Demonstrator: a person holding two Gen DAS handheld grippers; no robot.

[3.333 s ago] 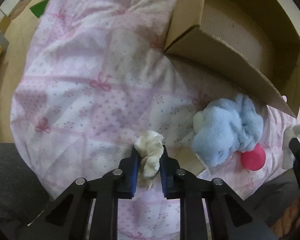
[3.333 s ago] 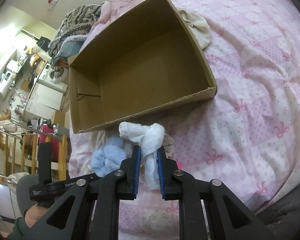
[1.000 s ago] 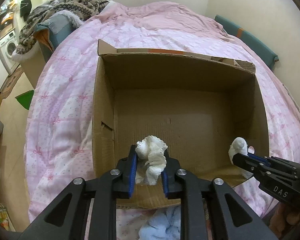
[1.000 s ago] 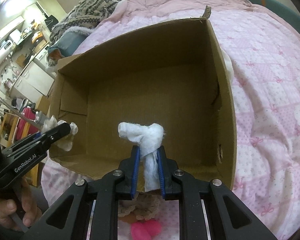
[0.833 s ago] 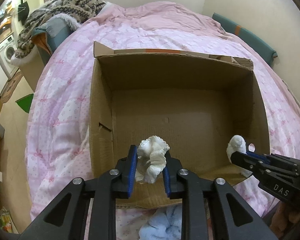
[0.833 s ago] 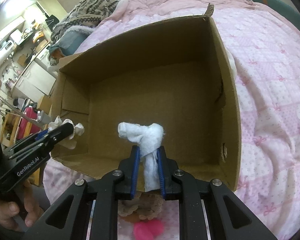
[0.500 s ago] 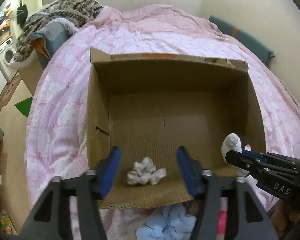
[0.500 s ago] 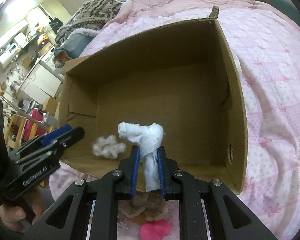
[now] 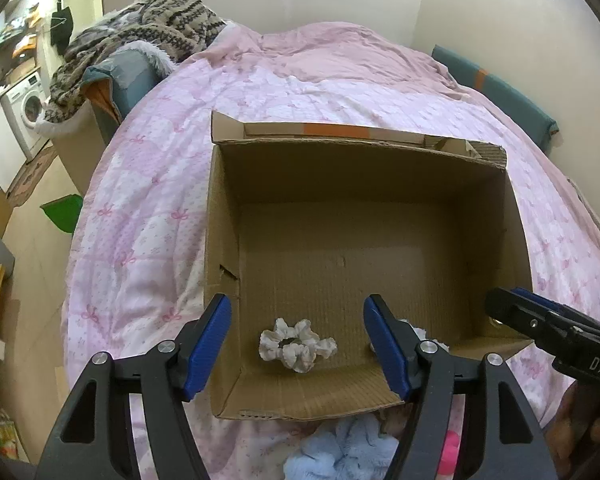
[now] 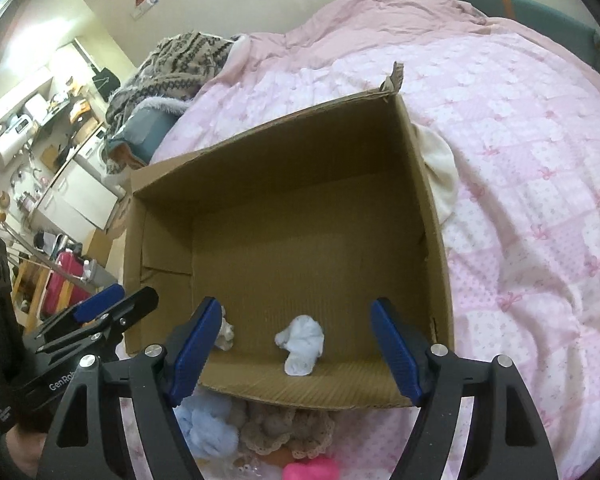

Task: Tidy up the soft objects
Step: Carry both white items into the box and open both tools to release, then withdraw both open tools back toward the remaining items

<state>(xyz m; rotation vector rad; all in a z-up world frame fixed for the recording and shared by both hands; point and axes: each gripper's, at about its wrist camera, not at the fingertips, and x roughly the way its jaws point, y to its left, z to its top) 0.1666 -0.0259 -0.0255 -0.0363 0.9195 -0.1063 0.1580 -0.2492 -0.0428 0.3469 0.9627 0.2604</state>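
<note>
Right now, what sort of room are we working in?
Most likely a small home bedroom: the box sits on a bed with a pink quilt, a knit blanket is piled at the head, and a washing machine stands beyond.

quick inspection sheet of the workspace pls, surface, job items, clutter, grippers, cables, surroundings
surface: bed with pink bow-print quilt; open cardboard box resting on it.
job's things: cream scrunchie and white cloth piece lie apart on the box floor by its near wall; light blue plush, beige lace piece and pink item on the quilt outside the box.
clutter: cream cloth beside the box's right wall.
grippers: left hand-held gripper open, empty; right hand-held gripper open, empty; both over the box's near edge.
cables: nothing seen.
surroundings: patterned knit blanket, washing machine, green item on the floor.
</note>
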